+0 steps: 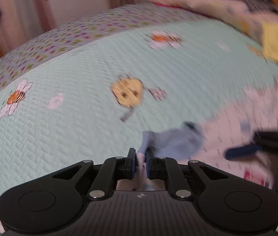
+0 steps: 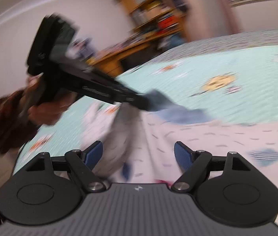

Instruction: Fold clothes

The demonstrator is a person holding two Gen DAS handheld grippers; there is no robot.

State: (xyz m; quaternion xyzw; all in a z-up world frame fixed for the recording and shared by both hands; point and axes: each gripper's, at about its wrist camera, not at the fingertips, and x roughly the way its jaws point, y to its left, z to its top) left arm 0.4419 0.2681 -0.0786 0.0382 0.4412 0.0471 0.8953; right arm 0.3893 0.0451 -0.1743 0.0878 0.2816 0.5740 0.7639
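Left wrist view only really gives the bed quilt (image 1: 70, 137), mint with bees and flowers, and the left hand-held gripper (image 1: 140, 158) at bottom centre, jaws pressed nearly together, pinching a blue-edged bit of the one white garment (image 1: 227, 129) lying at lower right. The right wrist view adds what that misses: a hand (image 2: 46, 110) at the left holding that tool, and a wooden bookshelf (image 2: 150, 19) up top. The right hand-held gripper (image 2: 139, 155) is spread wide over the garment, gripping nothing. Two tools, one garment; all pretty blurry.

Bedroom (quilted bedspread (image 1: 79, 137), bookshelf (image 2: 154, 13))
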